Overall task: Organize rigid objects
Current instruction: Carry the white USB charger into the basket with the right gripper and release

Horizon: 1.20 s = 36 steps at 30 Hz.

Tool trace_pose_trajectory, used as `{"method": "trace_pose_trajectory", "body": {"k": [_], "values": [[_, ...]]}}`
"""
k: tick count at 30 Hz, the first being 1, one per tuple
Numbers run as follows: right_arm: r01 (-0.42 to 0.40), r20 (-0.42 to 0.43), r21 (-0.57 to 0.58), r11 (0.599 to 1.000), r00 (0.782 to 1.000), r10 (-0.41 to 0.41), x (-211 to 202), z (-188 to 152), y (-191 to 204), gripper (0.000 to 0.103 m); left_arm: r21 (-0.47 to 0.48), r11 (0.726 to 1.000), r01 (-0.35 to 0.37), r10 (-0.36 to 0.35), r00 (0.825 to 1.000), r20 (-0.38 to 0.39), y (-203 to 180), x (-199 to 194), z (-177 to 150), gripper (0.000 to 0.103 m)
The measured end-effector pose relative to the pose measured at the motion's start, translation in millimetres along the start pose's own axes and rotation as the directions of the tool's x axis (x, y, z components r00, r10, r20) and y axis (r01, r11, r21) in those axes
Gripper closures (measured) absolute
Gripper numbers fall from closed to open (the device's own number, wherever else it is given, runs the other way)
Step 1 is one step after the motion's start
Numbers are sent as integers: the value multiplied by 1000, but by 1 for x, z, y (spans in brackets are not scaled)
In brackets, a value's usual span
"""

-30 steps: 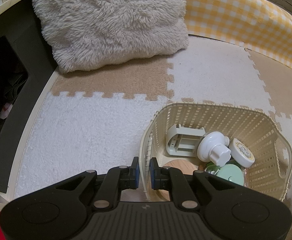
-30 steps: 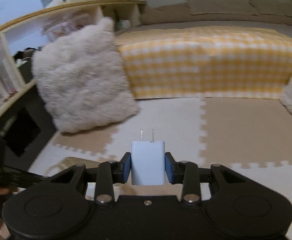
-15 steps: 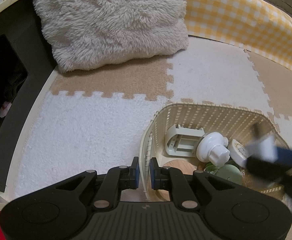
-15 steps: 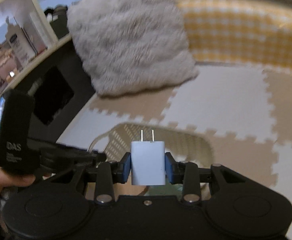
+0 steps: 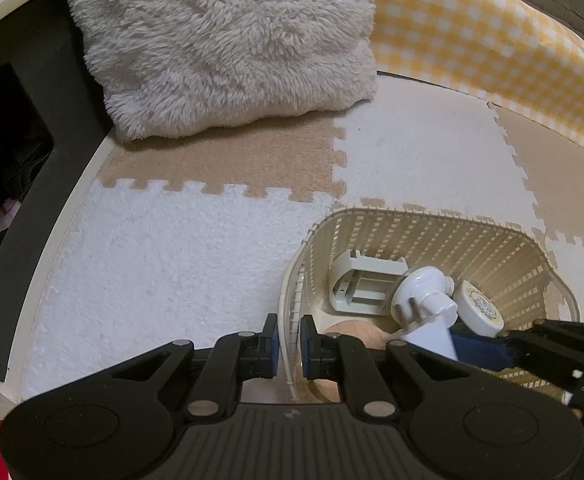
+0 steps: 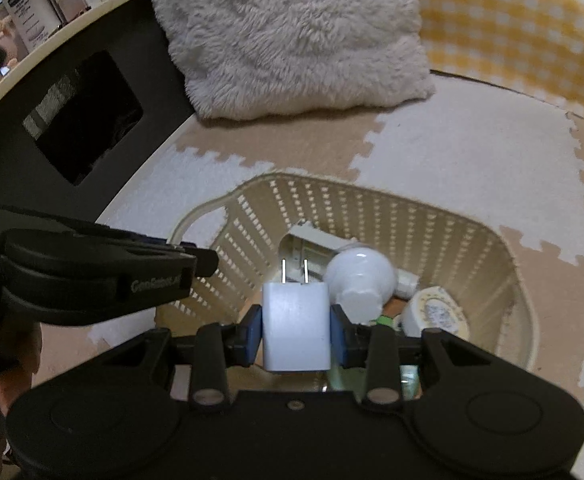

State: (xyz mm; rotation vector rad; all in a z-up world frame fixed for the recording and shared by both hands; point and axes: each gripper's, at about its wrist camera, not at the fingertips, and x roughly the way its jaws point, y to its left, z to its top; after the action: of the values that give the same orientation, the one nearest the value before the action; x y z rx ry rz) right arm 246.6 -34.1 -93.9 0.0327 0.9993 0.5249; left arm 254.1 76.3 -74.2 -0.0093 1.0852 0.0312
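Right gripper [image 6: 296,334] fingers clamp the charger [image 6: 295,326], prongs at 12 o'clock, over the basket [image 6: 432,216]. Left gripper [image 5: 289,346] fingers pinch the basket rim, steadying it. Lower into the free spot at 9 o'clock of the white knob [image 6: 360,276], then release.

Place: a home, a living or bedroom floor corner
Floor: foam mats [image 5: 420,148], white and tan, interlocked
Soft things: pillow [image 5: 227,44]; yellow checked bedding [image 5: 472,28]
Storage: shelf [image 6: 71,28] with bottles [image 6: 25,10]; basket [image 5: 432,232] of small items
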Motion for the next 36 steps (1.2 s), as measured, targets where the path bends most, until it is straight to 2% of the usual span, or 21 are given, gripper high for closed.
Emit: {"method": "trace_pose_trajectory", "body": {"k": [17,31,36], "values": [[-13,-50,36,999,999,15,35,-5,10,67,0,1000,-1,1,1000,-1,0,0,0,92],[-12,-41,36,999,999,14,25,-3,9,66,0,1000,-1,1,1000,-1,1,0,0,92],[-21,-18,32,999,1000,22,11,0,8,61,2,1000,-3,3,1000,0,0,0,-1,92]]}}
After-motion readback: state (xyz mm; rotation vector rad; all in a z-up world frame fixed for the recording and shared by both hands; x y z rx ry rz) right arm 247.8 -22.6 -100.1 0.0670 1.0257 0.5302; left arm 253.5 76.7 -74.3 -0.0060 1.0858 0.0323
